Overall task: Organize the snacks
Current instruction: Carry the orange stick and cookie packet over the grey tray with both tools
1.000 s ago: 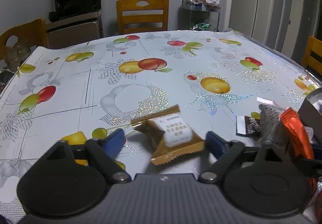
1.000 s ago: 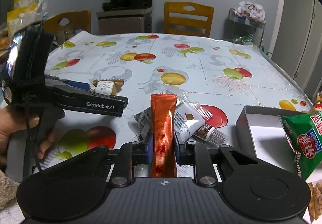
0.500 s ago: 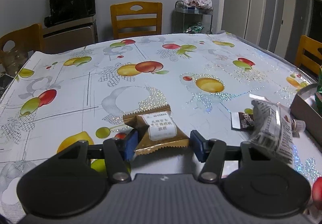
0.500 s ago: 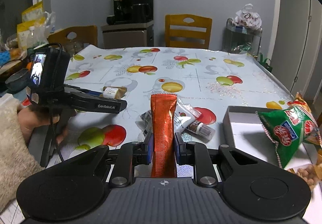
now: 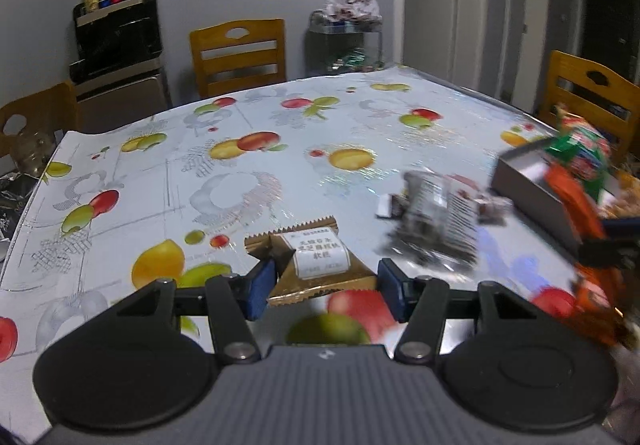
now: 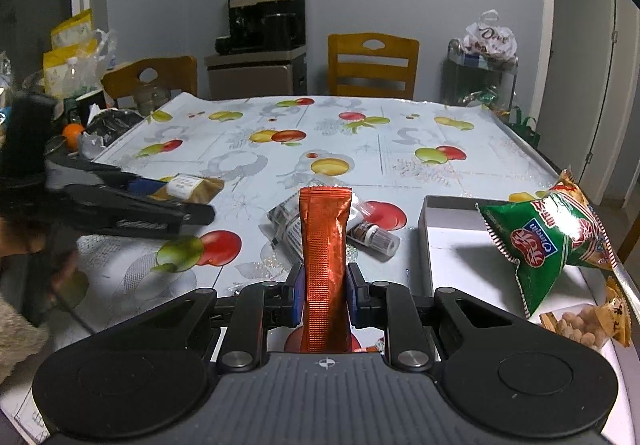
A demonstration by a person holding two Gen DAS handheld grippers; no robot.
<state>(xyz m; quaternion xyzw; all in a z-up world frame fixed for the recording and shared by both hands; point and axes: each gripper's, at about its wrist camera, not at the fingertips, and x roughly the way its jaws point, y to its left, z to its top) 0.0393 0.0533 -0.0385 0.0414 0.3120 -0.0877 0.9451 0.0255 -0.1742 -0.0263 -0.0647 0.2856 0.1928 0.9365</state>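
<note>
Orange foil marks the stick packet point(image 6: 325, 245) pinched upright in the right gripper point(image 6: 323, 299), jaws narrow on its lower half, probably so it can go end-first into the grey box point(image 6: 434, 229) just to the right. The left gripper point(image 5: 325, 287) clamps a brown pastry packet point(image 5: 316, 261) by its side edges, clear of the table point(image 5: 240, 165), likely bound for that box.
</note>
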